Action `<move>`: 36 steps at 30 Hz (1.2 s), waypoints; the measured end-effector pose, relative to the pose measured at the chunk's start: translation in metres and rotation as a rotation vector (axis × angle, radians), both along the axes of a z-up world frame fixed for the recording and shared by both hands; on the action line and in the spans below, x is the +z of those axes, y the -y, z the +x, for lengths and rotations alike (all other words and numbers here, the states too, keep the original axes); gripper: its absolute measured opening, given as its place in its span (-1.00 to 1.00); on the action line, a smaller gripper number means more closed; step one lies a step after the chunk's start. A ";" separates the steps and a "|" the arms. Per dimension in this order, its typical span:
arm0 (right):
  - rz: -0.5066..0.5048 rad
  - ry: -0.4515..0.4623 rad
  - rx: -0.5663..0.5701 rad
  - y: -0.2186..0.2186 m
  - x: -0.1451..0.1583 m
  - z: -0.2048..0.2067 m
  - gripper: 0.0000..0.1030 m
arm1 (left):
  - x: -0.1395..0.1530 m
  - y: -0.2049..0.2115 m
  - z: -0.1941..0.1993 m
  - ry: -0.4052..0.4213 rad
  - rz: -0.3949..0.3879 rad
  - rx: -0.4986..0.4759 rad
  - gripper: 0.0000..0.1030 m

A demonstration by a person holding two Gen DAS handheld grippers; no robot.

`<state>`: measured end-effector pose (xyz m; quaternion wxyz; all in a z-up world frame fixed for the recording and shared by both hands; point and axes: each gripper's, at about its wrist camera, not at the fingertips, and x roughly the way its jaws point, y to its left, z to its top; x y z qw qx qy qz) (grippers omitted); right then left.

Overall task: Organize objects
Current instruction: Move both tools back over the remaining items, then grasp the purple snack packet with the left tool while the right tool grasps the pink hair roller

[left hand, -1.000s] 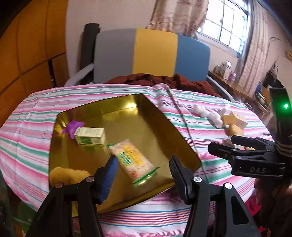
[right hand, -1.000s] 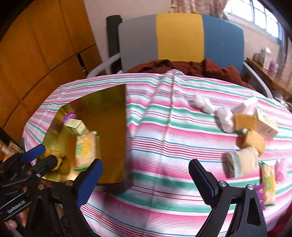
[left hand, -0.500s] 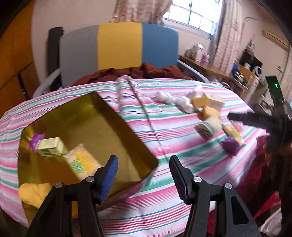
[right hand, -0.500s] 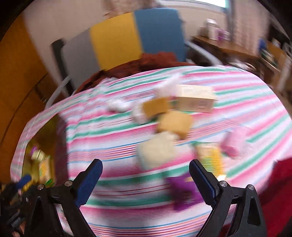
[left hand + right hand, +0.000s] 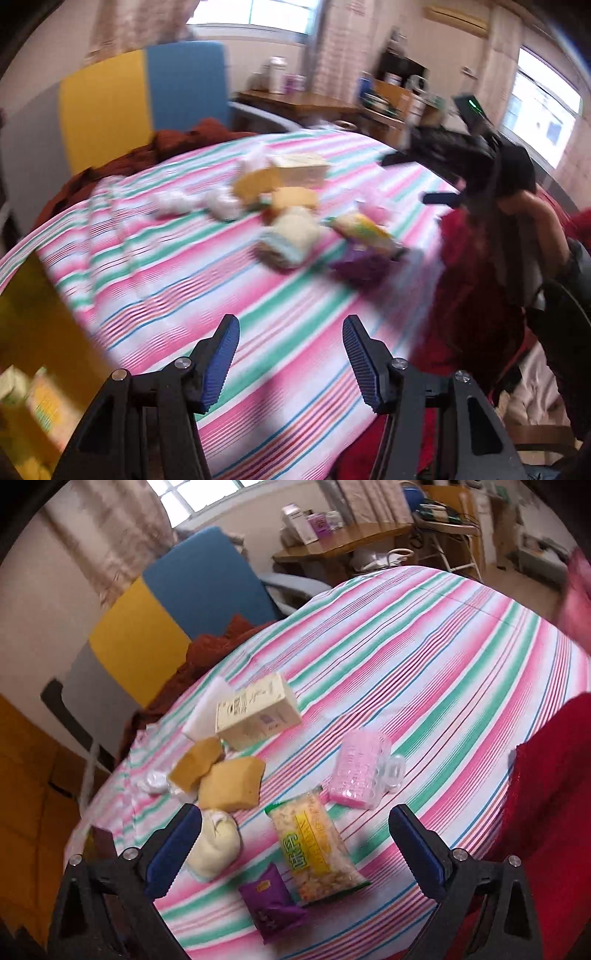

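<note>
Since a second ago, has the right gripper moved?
Yes. The right gripper has swung right, away from the gold tray and over the snack packet; the striped chair now sits far left in its view.

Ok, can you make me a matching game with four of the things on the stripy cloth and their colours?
Things:
1. snack bag
2. small packet
3. sponge block
4. bumpy plastic case

Colours:
A. pink
B. purple
C. yellow with green edges
D. tan

Pairs: 1-C, 2-B, 3-D, 4-A
</note>
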<state>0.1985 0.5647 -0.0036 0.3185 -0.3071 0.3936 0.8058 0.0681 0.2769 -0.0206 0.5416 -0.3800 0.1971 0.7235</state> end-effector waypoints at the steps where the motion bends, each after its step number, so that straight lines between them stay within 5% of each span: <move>1: 0.003 -0.015 0.007 0.001 0.001 0.000 0.98 | -0.002 -0.007 0.002 0.004 -0.006 -0.015 0.11; 8: -0.003 -0.094 0.045 0.003 0.004 0.004 0.99 | -0.033 -0.062 0.002 0.192 -0.061 -0.073 -0.04; 13: -0.067 -0.172 0.031 -0.006 -0.003 0.015 0.99 | -0.050 -0.094 -0.010 0.376 -0.081 -0.010 -0.12; 21: -0.086 -0.207 0.049 -0.007 -0.004 0.016 0.99 | -0.066 -0.126 -0.014 0.550 -0.086 0.116 0.03; 29: -0.104 -0.216 0.051 -0.010 -0.007 0.016 0.99 | -0.069 -0.146 -0.010 0.469 -0.122 0.176 0.04; 34: -0.121 -0.206 0.044 -0.012 -0.010 0.015 0.99 | -0.065 -0.147 0.020 0.187 -0.182 -0.021 -0.15; 36: -0.120 -0.199 0.042 -0.012 -0.010 0.015 0.99 | -0.063 -0.137 0.022 0.156 -0.175 -0.055 -0.22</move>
